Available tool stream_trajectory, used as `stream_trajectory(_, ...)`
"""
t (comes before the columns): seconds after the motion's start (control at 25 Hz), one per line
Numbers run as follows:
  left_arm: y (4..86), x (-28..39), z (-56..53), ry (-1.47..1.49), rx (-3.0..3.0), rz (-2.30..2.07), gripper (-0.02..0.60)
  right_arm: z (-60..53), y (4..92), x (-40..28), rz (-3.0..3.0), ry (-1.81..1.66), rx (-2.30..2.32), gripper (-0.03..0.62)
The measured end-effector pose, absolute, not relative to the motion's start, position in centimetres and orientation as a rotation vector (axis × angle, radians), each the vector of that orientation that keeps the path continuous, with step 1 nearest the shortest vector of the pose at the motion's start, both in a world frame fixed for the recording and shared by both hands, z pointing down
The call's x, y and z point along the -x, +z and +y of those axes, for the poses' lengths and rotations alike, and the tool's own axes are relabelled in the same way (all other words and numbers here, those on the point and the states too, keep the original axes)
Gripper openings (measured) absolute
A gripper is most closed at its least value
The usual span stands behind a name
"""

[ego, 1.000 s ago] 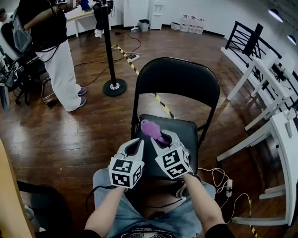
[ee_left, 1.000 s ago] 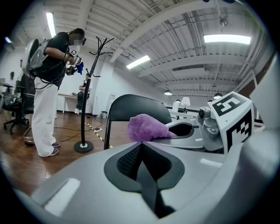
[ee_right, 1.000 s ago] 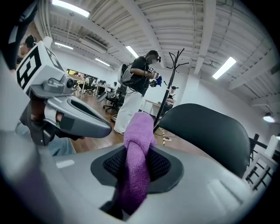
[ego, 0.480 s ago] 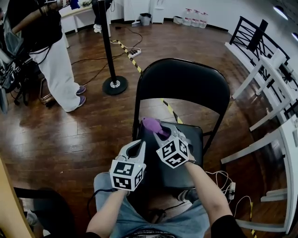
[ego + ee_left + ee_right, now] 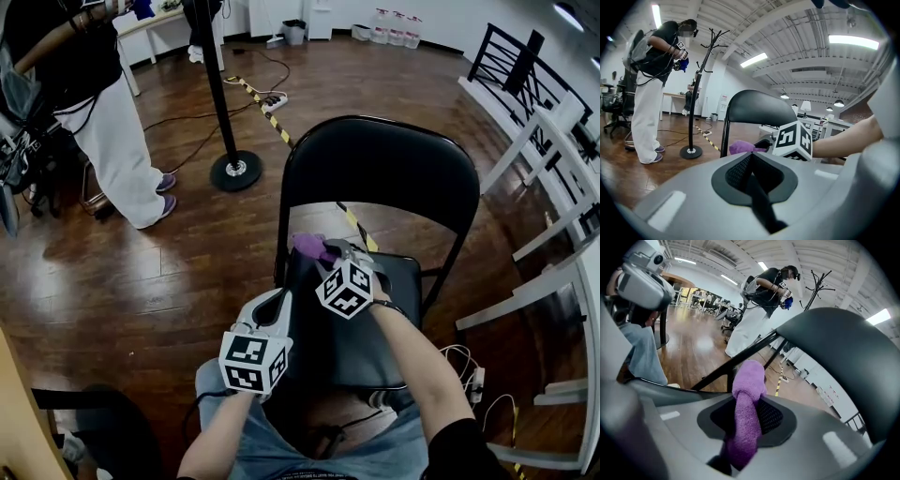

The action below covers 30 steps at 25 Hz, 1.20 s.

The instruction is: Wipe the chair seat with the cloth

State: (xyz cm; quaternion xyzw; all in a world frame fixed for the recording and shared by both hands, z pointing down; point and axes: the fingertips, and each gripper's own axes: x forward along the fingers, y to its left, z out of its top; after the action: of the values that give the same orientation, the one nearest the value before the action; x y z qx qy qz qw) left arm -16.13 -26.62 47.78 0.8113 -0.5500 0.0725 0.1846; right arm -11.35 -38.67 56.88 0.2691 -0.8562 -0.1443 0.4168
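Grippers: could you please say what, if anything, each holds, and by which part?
Right gripper clamps the purple cloth lengthwise, one end protruding; left gripper shut, empty.

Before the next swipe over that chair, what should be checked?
1. Purple fuzzy cloth gripped: ok, the right claw is shut on it.
2. Cloth pressing on the black padded chair seat: cannot tell; it sits at the seat's far left corner.
3. Left claw out of the path: ok, shut and empty, beside the seat's near left edge.
4. Bystander in white trousers away from the chair: ok, standing well off to the left.
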Motion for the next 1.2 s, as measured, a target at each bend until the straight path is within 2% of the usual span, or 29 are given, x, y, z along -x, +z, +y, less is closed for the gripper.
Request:
stream_trajectory(0.4,49.3,17.8,-27.0,0.232,-2.259,-1.544,0.003,-41.2,63.7,11.2,-2.037,-0.288,-0.667,0.089)
stream_trajectory(1.2,47.9,17.4,-21.9,0.168,-2.265,-1.582,0.003,-29.0,62.8,11.4,-2.109,-0.254,-0.628,0.089)
